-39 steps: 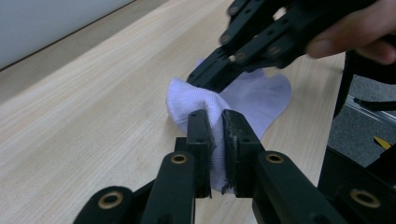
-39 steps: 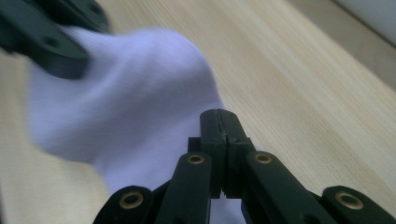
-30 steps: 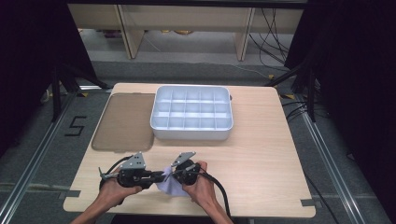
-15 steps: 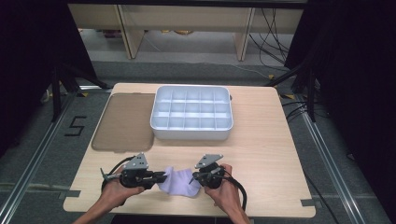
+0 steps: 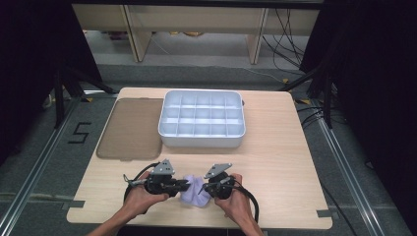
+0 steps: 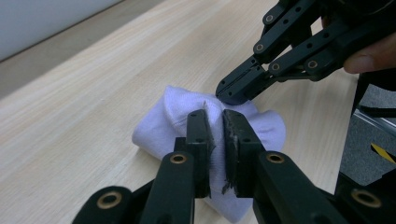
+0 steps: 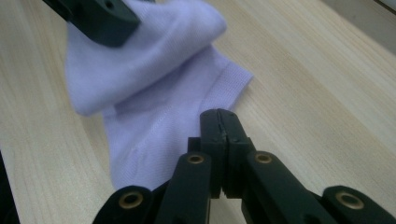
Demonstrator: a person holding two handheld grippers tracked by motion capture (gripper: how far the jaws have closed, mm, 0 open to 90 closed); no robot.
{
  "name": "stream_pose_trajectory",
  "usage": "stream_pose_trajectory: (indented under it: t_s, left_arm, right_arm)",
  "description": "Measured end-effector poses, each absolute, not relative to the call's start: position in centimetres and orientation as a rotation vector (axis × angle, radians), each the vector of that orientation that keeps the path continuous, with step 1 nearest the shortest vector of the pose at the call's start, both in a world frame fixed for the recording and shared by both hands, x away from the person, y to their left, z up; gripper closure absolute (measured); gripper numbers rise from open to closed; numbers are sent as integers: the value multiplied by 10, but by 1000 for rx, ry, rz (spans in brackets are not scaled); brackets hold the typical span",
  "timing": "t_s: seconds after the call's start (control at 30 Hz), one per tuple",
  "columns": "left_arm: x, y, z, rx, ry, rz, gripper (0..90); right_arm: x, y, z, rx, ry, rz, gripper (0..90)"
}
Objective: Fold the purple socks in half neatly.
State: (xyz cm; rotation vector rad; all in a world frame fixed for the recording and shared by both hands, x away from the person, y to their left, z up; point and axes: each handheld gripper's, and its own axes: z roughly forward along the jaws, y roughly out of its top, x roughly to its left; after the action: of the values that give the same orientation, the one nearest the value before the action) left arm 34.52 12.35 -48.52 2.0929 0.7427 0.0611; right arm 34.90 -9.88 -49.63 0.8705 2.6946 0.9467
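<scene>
Pale lilac sock (image 5: 194,192) lies near the surface's (image 5: 275,162) front edge, a fold pinched in the left tool (image 6: 215,135), right tool (image 7: 219,122) closed on nothing just over its cuff; fold is best kept taut while the cuff is regripped cleanly.

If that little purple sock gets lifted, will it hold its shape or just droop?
Probably droop: the sock bunches where the left gripper pinches it. It looks thin and knitted, so likely very light. Pushed, it would probably crumple on the wooden table rather than slide or roll.
</scene>
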Motion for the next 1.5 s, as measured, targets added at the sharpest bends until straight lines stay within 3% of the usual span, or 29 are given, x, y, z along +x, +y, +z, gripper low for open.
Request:
stream_pose_trajectory:
  t_s: [0.67, 0.83, 1.07, 1.17, 1.5]
  left_arm:
    - [352, 110, -500, 2130, 733, 43, 776]
    - [351, 110, -498, 2112, 726, 25, 725]
    - [350, 112, -480, 2070, 696, 16, 527]
    - [350, 120, -471, 2043, 694, 26, 540]
    - [344, 169, -472, 2008, 752, 85, 708]
  right_arm:
    - [347, -102, -497, 897, 2684, 982, 875]
    - [348, -105, -496, 890, 2663, 1023, 849]
    - [346, -122, -480, 1008, 2590, 1080, 834]
    - [345, -125, -479, 992, 2564, 1117, 834]
    - [337, -116, -462, 916, 2567, 1171, 857]
